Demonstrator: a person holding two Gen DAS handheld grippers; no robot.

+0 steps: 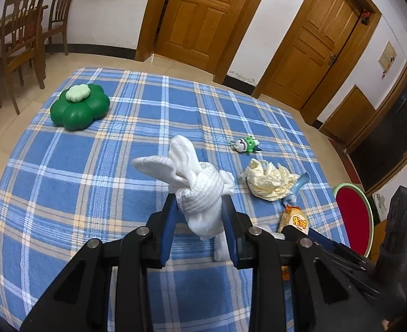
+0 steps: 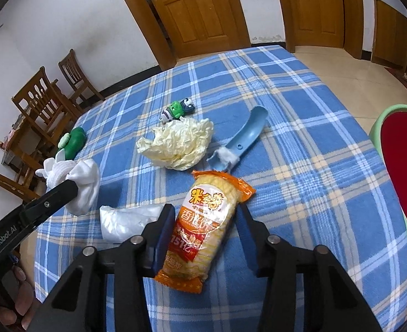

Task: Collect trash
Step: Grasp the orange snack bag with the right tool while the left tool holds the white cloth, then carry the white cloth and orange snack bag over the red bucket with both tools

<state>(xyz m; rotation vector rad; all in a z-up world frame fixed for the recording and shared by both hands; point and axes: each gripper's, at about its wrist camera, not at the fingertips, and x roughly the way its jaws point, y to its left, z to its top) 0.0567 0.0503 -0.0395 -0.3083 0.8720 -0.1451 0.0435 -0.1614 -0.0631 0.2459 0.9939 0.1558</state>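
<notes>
My left gripper point(image 1: 199, 207) is shut on a knotted white cloth bundle point(image 1: 200, 185), held above the blue plaid tablecloth point(image 1: 92, 179); the bundle also shows in the right wrist view point(image 2: 73, 182). My right gripper point(image 2: 206, 213) is shut on an orange snack packet point(image 2: 203, 227), seen in the left wrist view point(image 1: 296, 221) too. A crumpled yellowish wrapper point(image 2: 178, 144) lies beyond it, also in the left wrist view point(image 1: 270, 179). A crumpled white plastic bag point(image 2: 126, 221) lies left of the packet.
A blue scoop point(image 2: 245, 135) with white fluff lies right of the wrapper. A small green toy figure point(image 2: 177, 112) and a green flower-shaped box point(image 1: 79, 106) sit farther back. A red-lined green bin point(image 2: 400, 177) stands off the table's right. Wooden chairs point(image 1: 20, 41) stand at left.
</notes>
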